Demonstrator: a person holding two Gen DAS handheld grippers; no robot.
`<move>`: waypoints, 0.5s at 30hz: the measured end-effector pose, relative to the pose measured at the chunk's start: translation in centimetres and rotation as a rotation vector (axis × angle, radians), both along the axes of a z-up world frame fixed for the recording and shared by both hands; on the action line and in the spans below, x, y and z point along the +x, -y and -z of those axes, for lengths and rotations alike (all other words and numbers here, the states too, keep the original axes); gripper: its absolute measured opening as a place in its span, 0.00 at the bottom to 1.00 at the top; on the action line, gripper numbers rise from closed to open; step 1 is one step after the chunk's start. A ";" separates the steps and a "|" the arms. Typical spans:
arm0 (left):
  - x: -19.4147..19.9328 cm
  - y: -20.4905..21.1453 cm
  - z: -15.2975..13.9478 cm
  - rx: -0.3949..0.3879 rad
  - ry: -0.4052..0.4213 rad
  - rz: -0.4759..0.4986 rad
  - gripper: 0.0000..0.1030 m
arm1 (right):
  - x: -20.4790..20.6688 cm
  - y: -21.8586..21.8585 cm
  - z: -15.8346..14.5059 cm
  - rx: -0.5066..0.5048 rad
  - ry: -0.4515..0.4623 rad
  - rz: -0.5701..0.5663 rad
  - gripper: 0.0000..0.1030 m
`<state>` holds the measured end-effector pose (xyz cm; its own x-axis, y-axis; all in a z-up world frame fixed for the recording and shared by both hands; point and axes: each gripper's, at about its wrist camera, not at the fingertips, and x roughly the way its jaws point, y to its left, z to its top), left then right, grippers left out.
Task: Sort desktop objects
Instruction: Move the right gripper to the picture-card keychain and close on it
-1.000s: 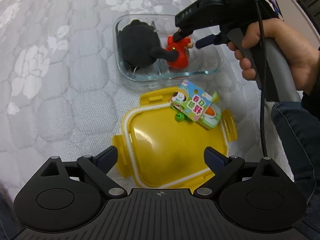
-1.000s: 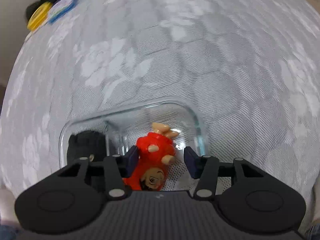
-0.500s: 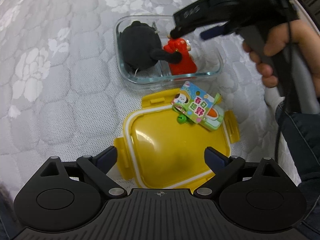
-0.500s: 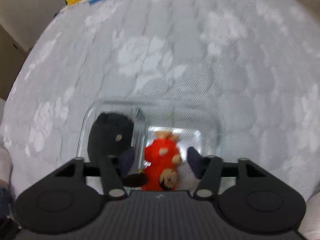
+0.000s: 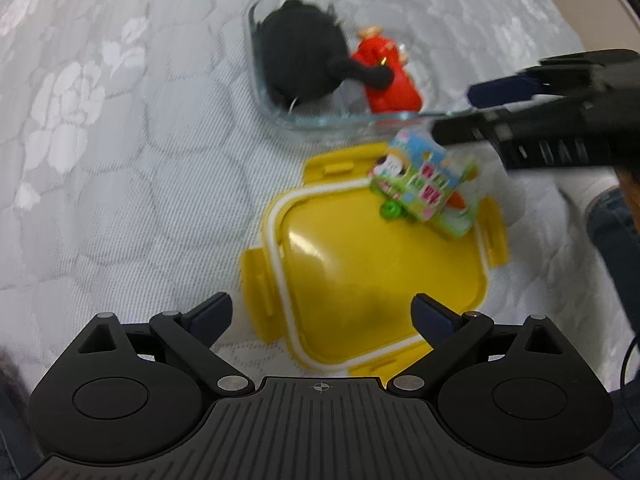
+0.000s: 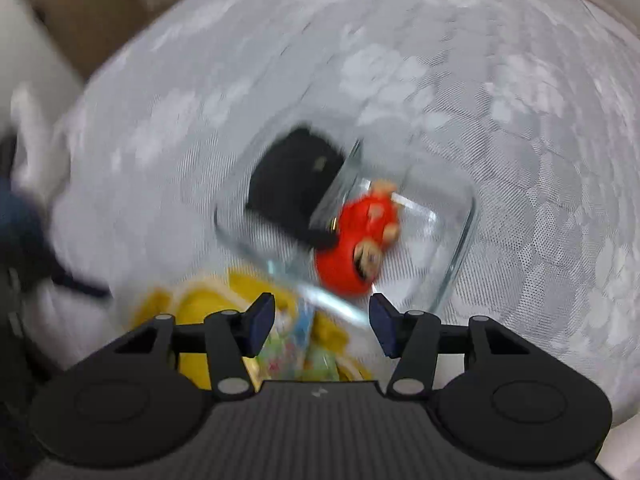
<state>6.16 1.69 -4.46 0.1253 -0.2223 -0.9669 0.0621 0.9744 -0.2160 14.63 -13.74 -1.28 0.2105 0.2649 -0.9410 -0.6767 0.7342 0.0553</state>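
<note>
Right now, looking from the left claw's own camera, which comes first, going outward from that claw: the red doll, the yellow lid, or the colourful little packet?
1. Yellow lid: directly ahead of the left claw, lying between its open fingers.
2. Colourful packet: resting on the lid's far right corner.
3. Red doll: farthest, inside the glass container, beside a black plush toy.

Left tongs (image 5: 320, 316): pointed steeply downward, jaws being spread wider, nothing gripped.
Right tongs (image 6: 322, 322): angled downward, jaws being narrowed, nothing pinched between them.
</note>
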 end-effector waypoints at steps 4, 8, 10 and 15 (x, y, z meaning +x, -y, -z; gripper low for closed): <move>-0.5 0.3 1.1 0.014 -0.045 0.015 0.96 | -2.0 -1.3 1.9 -0.082 0.005 -0.135 0.71; -0.6 0.6 1.2 0.007 -0.056 0.038 0.96 | -3.6 -2.6 3.6 -0.180 0.044 -0.236 0.70; -0.6 0.7 1.0 0.001 -0.050 0.046 0.97 | -3.7 -2.9 4.4 -0.196 0.055 -0.248 0.72; -0.4 0.8 0.5 -0.013 -0.046 0.056 0.97 | -3.8 -3.1 6.2 -0.242 0.064 -0.261 0.71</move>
